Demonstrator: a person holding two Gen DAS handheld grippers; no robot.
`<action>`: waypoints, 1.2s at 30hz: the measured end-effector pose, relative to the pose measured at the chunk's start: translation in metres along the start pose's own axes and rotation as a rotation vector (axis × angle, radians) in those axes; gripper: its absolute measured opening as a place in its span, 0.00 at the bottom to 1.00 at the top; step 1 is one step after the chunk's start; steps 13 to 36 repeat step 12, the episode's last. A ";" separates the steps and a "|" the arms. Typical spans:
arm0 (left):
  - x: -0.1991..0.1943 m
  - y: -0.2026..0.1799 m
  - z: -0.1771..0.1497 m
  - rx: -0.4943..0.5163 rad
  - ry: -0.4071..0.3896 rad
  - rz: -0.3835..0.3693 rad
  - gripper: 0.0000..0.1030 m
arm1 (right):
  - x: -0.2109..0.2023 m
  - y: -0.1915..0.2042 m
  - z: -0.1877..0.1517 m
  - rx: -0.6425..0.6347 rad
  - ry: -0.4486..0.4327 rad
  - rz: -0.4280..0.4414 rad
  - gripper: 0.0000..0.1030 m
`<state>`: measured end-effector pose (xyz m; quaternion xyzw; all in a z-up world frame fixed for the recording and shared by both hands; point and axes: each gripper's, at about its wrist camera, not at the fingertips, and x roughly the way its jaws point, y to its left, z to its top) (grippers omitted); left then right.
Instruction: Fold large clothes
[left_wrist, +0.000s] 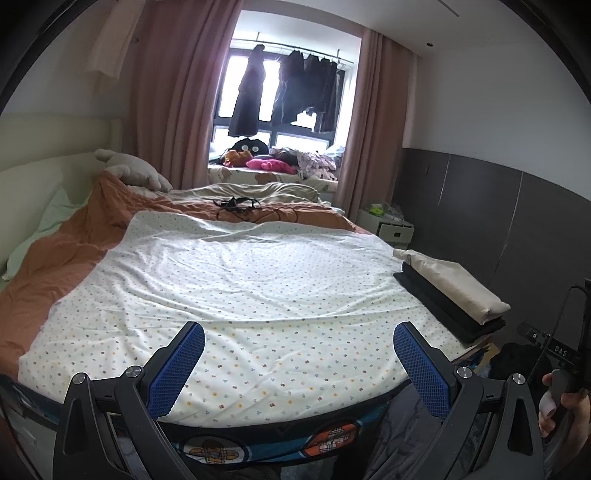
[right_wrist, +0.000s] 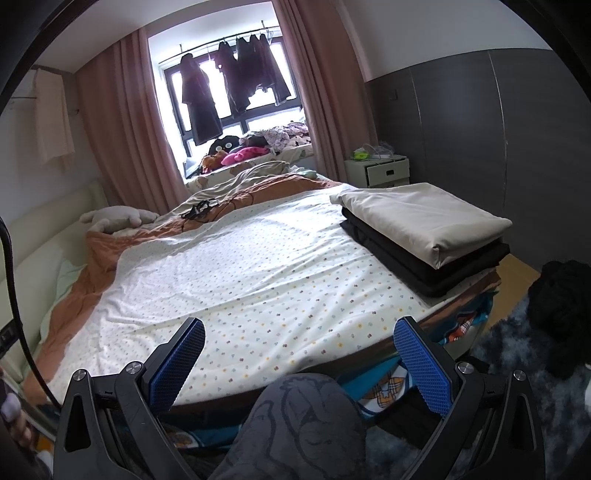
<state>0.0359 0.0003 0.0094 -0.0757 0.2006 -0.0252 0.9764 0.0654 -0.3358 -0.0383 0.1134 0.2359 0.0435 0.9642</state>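
Across most of both views lies the bed (left_wrist: 66, 258), with an orange cover (left_wrist: 85, 236) on its far and left part. On top of the bed a white dotted sheet (left_wrist: 258, 280) is spread flat, with small wrinkles, and its near edge reaches the foot of the bed just below the grippers. Behind the bed pink curtains (left_wrist: 173, 92) hang at both sides of a window (left_wrist: 240, 74), and dark clothes (left_wrist: 295, 88) hang on a rod in front of the glass. On the right corner of the bed sits a pile of folded things: a beige piece (right_wrist: 424, 218) lying on black pieces (right_wrist: 424, 266). A grey soft toy (left_wrist: 133, 168) rests near the head of the bed, on the left. Beside the bed on the right stands a small white cabinet (right_wrist: 380, 171). A knee (right_wrist: 295, 417) in grey patterned cloth shows low in the right wrist view, between the fingers. Black cables (left_wrist: 236, 205) lie on the orange cover, beyond the sheet.

The left gripper (left_wrist: 299, 365) is wide open and holds nothing; it hangs over the near edge of the sheet. The right gripper (right_wrist: 299, 365) is also wide open and empty, at the same edge. In the left wrist view a hand (left_wrist: 565, 406) is seen at the right border, around a black handle.
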 end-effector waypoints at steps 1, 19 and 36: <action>-0.001 0.000 -0.001 0.002 -0.002 -0.002 1.00 | -0.001 -0.001 0.000 0.001 0.000 -0.001 1.00; -0.010 0.004 0.002 -0.017 -0.017 0.015 1.00 | 0.000 0.002 0.009 -0.018 0.011 0.027 1.00; -0.010 0.004 0.002 -0.017 -0.017 0.015 1.00 | 0.000 0.002 0.009 -0.018 0.011 0.027 1.00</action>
